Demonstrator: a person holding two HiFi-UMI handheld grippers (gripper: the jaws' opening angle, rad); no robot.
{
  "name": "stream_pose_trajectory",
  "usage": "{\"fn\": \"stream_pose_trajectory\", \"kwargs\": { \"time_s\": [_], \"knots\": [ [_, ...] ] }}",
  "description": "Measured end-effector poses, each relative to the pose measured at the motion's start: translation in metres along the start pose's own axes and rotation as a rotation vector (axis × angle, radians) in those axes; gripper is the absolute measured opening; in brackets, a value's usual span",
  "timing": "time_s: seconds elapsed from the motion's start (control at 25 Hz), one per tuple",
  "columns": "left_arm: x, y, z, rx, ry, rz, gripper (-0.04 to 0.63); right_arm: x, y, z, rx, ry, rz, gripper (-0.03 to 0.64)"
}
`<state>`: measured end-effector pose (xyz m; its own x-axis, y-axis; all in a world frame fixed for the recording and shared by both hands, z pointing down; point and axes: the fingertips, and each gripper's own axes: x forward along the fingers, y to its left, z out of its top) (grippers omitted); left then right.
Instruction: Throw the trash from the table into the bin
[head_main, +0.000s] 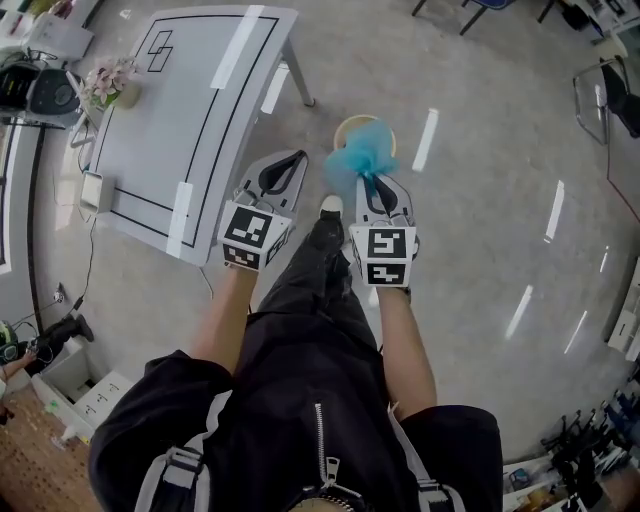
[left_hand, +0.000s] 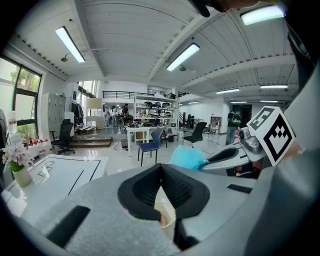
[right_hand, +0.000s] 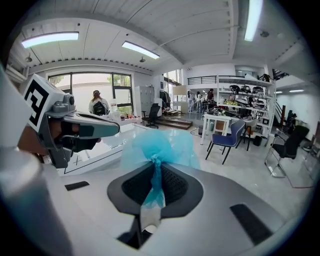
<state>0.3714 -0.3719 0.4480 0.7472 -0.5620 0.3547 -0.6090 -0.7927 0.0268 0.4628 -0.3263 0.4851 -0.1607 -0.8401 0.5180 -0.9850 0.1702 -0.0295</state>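
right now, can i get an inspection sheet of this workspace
surface: white table with black outlines and white tape strips
job's things: blue trash held close to the bin on the floor
clutter: flower pot at the table's edge
grippers: left gripper shut, empty; right gripper shut on the blue trash
cables: thin cable on the floor beside the table
surroundings: blue chair, shelves, a person by the window

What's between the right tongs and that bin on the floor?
Only crumpled blue trash, pinched in the right tongs. In the head view it overlaps the near rim of the bin. The right gripper view shows it sticking out past the tips.
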Motion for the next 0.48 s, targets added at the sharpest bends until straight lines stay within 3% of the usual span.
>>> {"fn": "stream_pose_trajectory", "kwargs": {
  "time_s": [0.48],
  "knots": [
    [0.073,0.057,0.003,-0.064,0.012,0.008,0.008,0.088,-0.023,0.029,-0.059,0.074,0.057,0.032]
  ]
}}
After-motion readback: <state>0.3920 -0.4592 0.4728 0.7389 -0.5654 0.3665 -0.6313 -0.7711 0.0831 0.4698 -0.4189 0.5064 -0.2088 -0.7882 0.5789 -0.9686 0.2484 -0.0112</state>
